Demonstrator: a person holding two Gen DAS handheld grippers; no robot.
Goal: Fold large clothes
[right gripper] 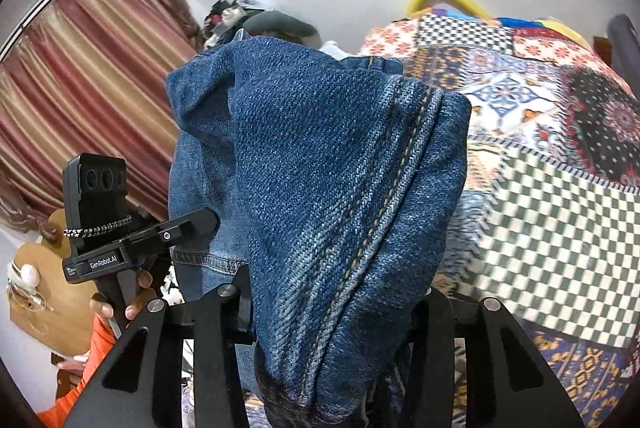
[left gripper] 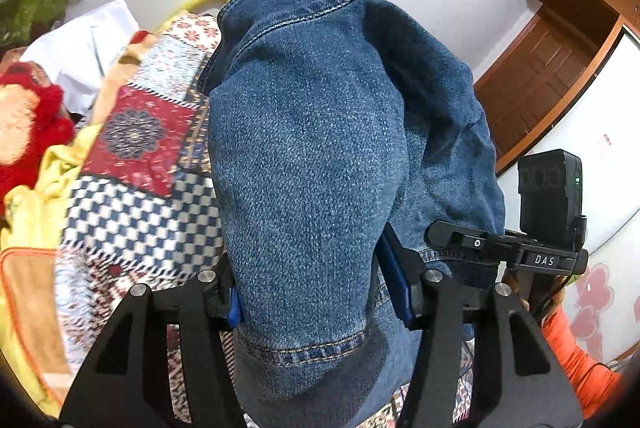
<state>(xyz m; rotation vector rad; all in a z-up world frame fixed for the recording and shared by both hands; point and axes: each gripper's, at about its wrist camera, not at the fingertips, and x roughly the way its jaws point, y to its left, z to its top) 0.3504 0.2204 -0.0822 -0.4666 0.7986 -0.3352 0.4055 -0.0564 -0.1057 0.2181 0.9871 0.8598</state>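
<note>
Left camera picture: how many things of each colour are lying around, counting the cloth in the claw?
Blue: 1, the denim garment held in the left claw
Red: 1, a fuzzy item
Yellow: 1, a cloth
White: 1, a cloth
Multicoloured: 1, the patchwork bedspread
Total: 5

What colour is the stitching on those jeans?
Tan-orange thread on the blue denim jeans, clearest in the right wrist view.
</note>
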